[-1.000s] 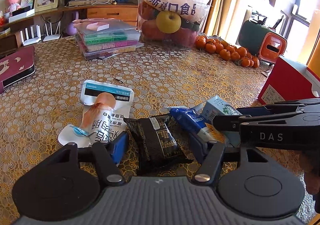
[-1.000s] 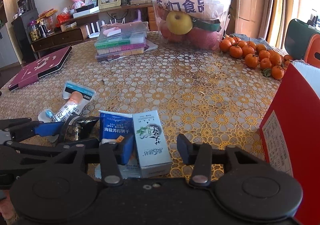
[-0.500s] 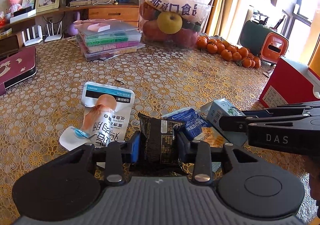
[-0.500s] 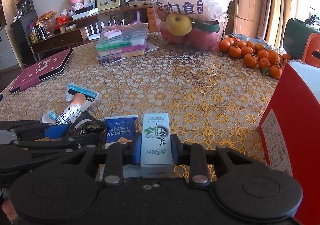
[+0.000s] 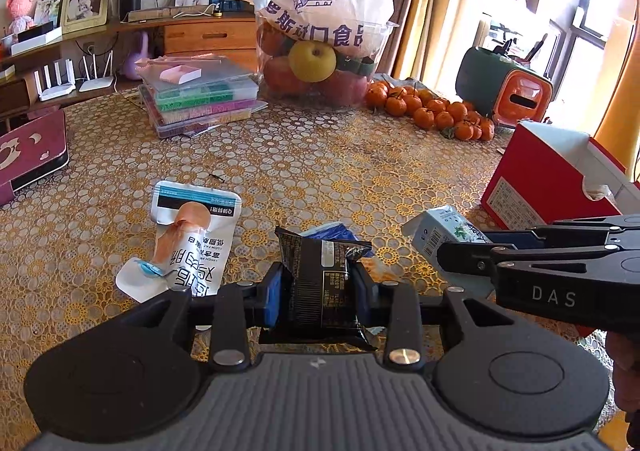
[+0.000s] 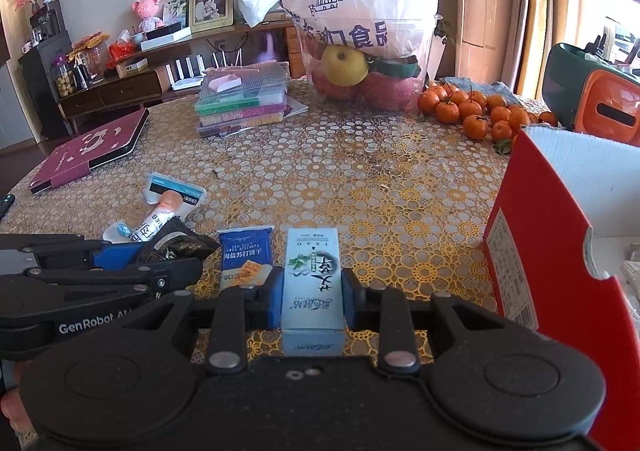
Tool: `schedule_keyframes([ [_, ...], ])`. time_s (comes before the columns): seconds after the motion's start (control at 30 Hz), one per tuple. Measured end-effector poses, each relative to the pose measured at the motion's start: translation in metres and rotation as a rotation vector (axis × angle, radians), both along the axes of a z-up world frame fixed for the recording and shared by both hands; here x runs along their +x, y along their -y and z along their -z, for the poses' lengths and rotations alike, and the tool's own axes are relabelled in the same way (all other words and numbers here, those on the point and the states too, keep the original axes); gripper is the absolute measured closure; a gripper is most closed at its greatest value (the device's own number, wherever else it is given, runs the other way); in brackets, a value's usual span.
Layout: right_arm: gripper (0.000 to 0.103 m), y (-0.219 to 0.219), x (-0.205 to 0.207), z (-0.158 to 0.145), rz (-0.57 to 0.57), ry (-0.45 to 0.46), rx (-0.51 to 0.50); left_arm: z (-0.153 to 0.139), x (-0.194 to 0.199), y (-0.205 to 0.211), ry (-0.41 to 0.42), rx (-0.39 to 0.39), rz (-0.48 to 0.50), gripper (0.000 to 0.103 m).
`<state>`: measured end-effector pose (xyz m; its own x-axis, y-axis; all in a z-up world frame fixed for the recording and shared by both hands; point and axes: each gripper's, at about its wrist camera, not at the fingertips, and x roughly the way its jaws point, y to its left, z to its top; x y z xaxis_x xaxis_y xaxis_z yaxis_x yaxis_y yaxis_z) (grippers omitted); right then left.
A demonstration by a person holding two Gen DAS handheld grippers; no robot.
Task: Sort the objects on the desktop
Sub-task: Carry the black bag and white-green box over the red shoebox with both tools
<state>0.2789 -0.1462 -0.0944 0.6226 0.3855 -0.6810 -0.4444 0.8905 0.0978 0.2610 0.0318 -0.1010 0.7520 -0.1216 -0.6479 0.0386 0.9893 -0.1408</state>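
Observation:
My left gripper (image 5: 318, 291) is shut on a black snack packet (image 5: 322, 287), which rises tilted off the table. A white pouch with an orange picture (image 5: 192, 239) lies to its left, and a blue biscuit packet (image 5: 332, 231) peeks out behind it. My right gripper (image 6: 313, 297) is shut on a pale blue carton (image 6: 313, 287). The blue biscuit packet (image 6: 246, 257) lies flat just left of the carton. The left gripper (image 6: 140, 257) with the black packet (image 6: 180, 245) shows at the left of the right wrist view.
An open red box (image 6: 540, 247) stands close on the right. At the back are a fruit bowl under a white plastic bag (image 5: 324, 39), a pile of tangerines (image 5: 432, 113), stacked plastic cases (image 5: 198, 99) and a maroon case (image 5: 28, 153). A lace-patterned cloth (image 5: 320, 163) covers the table.
Both grippers went from open to shut: the left closed on the black packet and raised it, the right closed on the pale blue carton.

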Motion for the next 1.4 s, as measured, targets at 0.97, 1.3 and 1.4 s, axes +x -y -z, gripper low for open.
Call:
schedule_keyframes([
  [0.97,0.075,0.063,-0.098,-0.088,0.055,0.129,0.064,-0.086,-0.067,0.065,0.07,-0.034,0.134,0.069],
  [1.3,0.075,0.1,-0.118,-0.104,0.114,0.166,0.091,-0.106,-0.08,0.102,0.095,-0.03,0.207,0.069],
  [1.4,0.075,0.112,-0.121,-0.107,0.134,0.177,0.088,-0.11,-0.081,0.116,0.103,-0.025,0.233,0.069],
])
